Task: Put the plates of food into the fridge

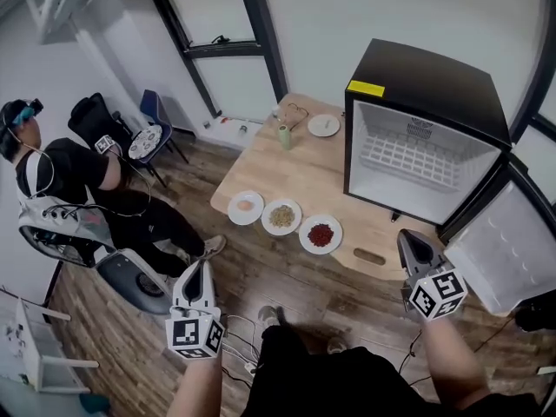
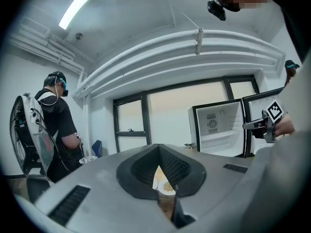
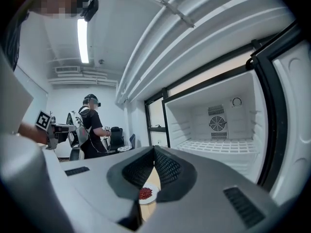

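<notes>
With left tongs (image 1: 197,269) and right tongs (image 1: 409,237) both closed and empty, grip the plates (image 1: 281,216) on the surface (image 1: 311,176) by their near rims: likely rigid, breakable, slippery.

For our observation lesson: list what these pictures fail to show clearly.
Head view: food on the far plate is too small to identify.
Left gripper view: the left tool hides most of the table and plates.
Head view: the right edge cuts off the fridge door.
</notes>
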`<act>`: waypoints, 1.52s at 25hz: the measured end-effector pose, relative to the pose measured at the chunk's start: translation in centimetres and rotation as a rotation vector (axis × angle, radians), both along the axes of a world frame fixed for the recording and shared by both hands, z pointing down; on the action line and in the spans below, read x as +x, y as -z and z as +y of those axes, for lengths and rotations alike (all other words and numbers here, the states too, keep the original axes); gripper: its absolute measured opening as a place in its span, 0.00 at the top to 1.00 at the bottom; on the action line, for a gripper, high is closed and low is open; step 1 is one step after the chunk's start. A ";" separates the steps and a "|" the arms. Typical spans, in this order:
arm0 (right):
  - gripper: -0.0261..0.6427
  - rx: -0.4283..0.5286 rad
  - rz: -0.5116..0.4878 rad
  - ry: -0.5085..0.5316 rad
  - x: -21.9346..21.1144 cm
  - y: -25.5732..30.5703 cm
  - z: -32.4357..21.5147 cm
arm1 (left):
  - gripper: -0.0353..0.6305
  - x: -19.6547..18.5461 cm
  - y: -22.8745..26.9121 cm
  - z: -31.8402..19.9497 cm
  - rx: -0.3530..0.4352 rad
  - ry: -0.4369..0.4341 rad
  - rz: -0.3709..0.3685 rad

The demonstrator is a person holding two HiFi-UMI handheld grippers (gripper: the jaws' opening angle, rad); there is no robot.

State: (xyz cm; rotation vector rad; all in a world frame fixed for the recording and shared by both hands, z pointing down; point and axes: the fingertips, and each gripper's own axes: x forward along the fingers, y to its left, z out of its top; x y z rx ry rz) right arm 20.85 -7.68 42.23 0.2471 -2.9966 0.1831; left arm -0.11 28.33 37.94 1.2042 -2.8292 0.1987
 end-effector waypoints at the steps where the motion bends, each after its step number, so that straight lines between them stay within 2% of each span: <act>1: 0.93 0.002 0.001 -0.005 -0.4 0.0 -0.2 | 0.94 -0.5 -0.1 -0.3 0.001 -0.005 0.001; 6: 0.93 0.024 -0.009 -0.042 -2.0 0.3 -1.1 | 0.94 -4.0 -0.5 -3.0 0.018 -0.062 0.002; 13: 0.93 0.012 0.024 -0.159 -4.7 1.5 -2.2 | 0.94 -10.7 1.7 -5.6 0.018 -0.152 -0.005; 19: 0.93 0.013 0.062 -0.234 -9.2 1.0 -2.2 | 0.94 -17.2 1.1 -8.5 -0.013 -0.269 -0.009; 26: 0.93 -0.004 0.112 -0.359 -13.7 -0.2 -2.2 | 0.94 -23.6 -0.3 -12.8 0.000 -0.420 0.016; 31: 0.93 -0.019 0.126 -0.432 -16.8 -0.2 -1.5 | 0.94 -28.5 -0.8 -14.1 0.025 -0.472 0.047; 38: 0.93 -0.012 0.114 -0.531 -19.1 0.5 0.1 | 0.94 -31.7 -2.5 -15.9 0.002 -0.593 0.069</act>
